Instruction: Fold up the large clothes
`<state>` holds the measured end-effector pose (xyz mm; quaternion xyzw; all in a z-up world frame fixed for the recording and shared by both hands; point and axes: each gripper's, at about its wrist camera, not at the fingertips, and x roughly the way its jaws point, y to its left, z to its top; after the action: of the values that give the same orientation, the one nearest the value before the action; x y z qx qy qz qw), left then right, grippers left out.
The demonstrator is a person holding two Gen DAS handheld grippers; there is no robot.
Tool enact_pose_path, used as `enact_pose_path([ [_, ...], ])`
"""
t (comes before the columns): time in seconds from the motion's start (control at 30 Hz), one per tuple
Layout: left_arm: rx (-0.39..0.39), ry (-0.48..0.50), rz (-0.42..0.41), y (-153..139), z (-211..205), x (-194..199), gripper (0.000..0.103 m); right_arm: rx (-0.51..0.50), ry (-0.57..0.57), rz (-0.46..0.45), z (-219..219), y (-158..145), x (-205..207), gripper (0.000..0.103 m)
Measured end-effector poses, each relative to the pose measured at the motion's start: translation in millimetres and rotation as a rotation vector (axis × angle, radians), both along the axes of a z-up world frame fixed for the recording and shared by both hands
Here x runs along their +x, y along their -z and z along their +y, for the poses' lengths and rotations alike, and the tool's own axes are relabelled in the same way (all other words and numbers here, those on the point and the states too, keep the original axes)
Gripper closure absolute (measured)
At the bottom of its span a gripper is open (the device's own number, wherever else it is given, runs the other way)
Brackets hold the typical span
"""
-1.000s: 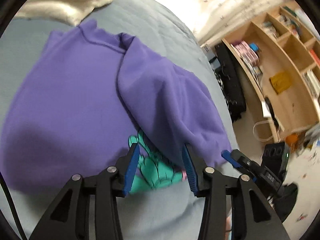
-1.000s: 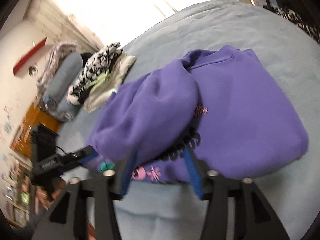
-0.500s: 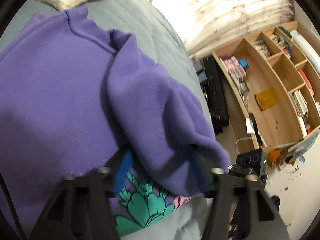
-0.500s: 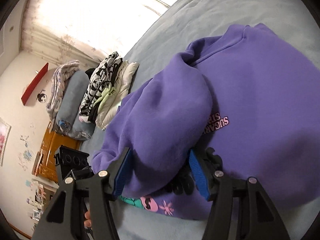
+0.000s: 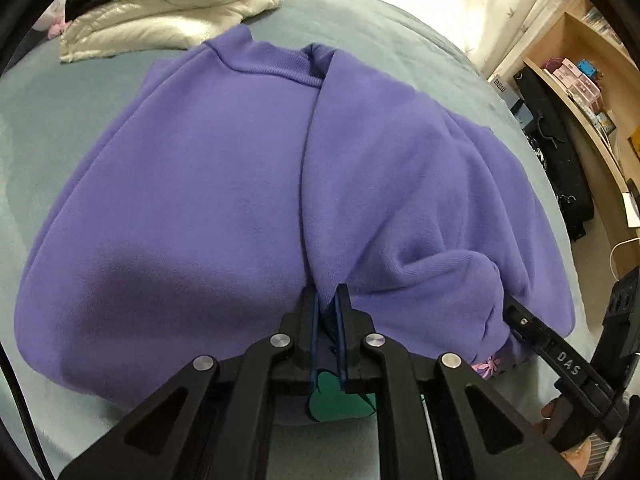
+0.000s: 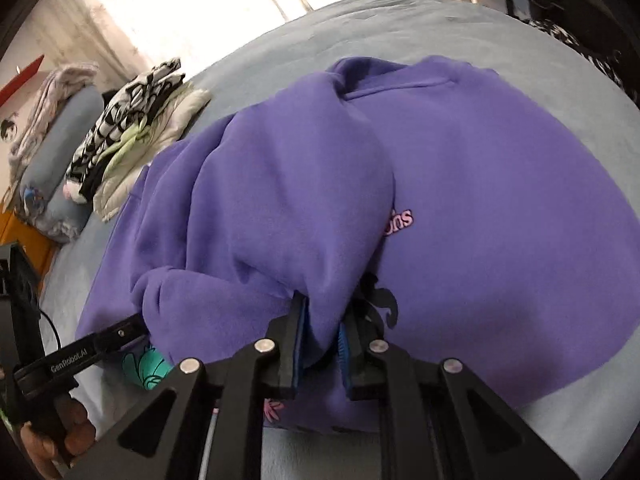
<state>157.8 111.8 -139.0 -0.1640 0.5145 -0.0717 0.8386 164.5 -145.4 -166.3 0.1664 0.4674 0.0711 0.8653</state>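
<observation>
having just closed, both tongs (image 5: 329,300) (image 6: 322,320) now pinching sweatshirt (image 5: 200,200) hem

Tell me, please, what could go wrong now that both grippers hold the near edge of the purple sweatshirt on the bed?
1. The left gripper and right gripper have just closed on thick bunched fabric of the purple sweatshirt; each may hold only some layers, so the fold could sag when lifted.
2. The sleeve lies loose on top and may slide off.
3. A long sweep might reach the folded clothes pile behind it.
</observation>
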Motion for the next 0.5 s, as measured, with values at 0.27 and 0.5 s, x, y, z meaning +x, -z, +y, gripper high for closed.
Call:
enact_pose_path([
  [0.27, 0.003, 0.008, -0.046, -17.5, -9.5, -11.1, 0.084, 0.034, 0.004, -0.010, -17.6, -16.1, -13.1, 0.068],
  [0.5, -0.001, 0.033, -0.168, -59.3, -11.7, -32.1, 0.084, -0.047, -0.026, -0.176, -15.5, -62.8, -39.4, 0.068],
])
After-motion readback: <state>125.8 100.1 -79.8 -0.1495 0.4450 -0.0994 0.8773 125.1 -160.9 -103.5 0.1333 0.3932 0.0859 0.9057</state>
